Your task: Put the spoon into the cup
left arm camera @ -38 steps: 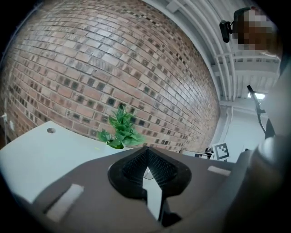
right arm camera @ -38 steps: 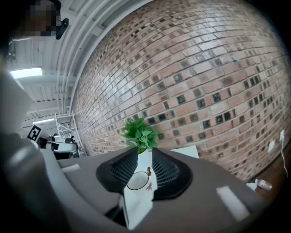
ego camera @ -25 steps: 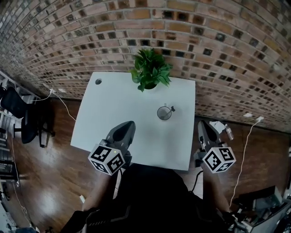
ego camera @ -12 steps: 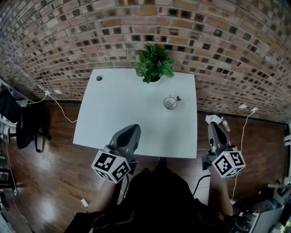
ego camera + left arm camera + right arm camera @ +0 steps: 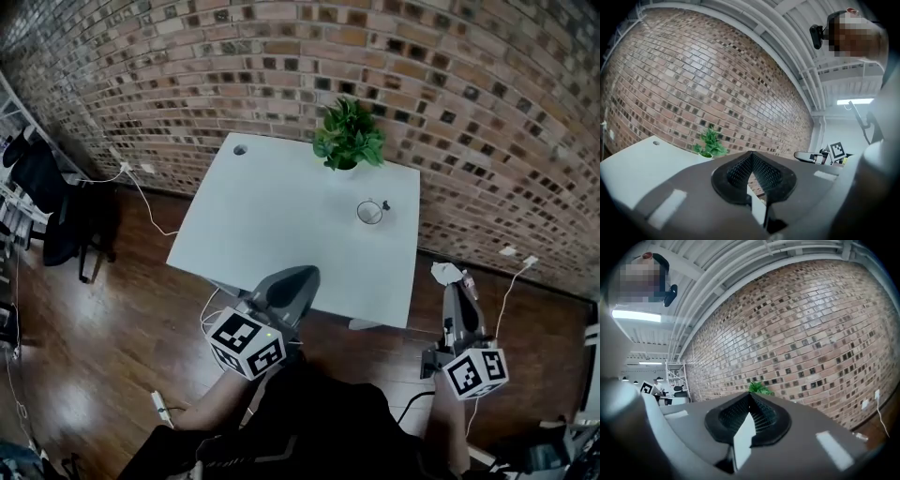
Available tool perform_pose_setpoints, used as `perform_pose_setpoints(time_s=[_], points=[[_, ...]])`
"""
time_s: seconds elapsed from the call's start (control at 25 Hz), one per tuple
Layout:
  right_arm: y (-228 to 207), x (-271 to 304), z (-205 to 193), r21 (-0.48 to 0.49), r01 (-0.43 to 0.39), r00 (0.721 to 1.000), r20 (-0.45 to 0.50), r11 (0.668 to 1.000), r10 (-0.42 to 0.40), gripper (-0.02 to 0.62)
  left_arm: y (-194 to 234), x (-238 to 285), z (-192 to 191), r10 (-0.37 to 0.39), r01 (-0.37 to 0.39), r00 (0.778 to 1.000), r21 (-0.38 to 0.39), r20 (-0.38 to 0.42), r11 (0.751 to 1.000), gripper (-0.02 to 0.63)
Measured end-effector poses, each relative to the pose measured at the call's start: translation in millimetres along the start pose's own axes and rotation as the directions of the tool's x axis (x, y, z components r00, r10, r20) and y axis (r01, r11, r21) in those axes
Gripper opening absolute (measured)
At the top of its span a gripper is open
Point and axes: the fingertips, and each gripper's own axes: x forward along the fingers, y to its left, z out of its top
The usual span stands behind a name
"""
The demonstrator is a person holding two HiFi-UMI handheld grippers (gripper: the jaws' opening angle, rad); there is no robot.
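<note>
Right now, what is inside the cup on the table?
The cup holds a thin stick, probably the spoon, its dark end poking over the rim. Its bowl and the cup's bottom cannot be made out.

Rough brick wall (image 5: 281, 56); glossy wood floor (image 5: 94, 319); matt table (image 5: 272, 216).

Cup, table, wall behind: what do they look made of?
Cup: looks clear, glass or plastic; the tabletop shows through it. Table: white, smooth matte top, possibly laminate. Wall: exposed brick with mortar joints.
</note>
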Motion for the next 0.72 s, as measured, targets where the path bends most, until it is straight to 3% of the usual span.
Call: perform_pose_setpoints(time_s=[0.24, 0.4, 0.72], points=[[-11, -51, 14, -0.005, -0.099, 0.995, -0.004, 0.995, 0.099, 0.006, -57, -11, -12, 0.086, -0.086, 0.996, 0.002, 0.031, 0.996, -0.008], [-33, -84, 26, -0.026, -0.113, 0.994, 0.003, 0.993, 0.113, 0.008, -100, -8, -23, 0.112, -0.112, 0.993, 0.023, 0.023, 0.993, -0.008], [-35, -127, 22, 0.010, -0.157, 0.988, -0.005, 0.988, 0.157, 0.006, -155, -29, -35, 0.109, -0.108, 0.994, 0.070, -0.004, 0.992, -0.008]])
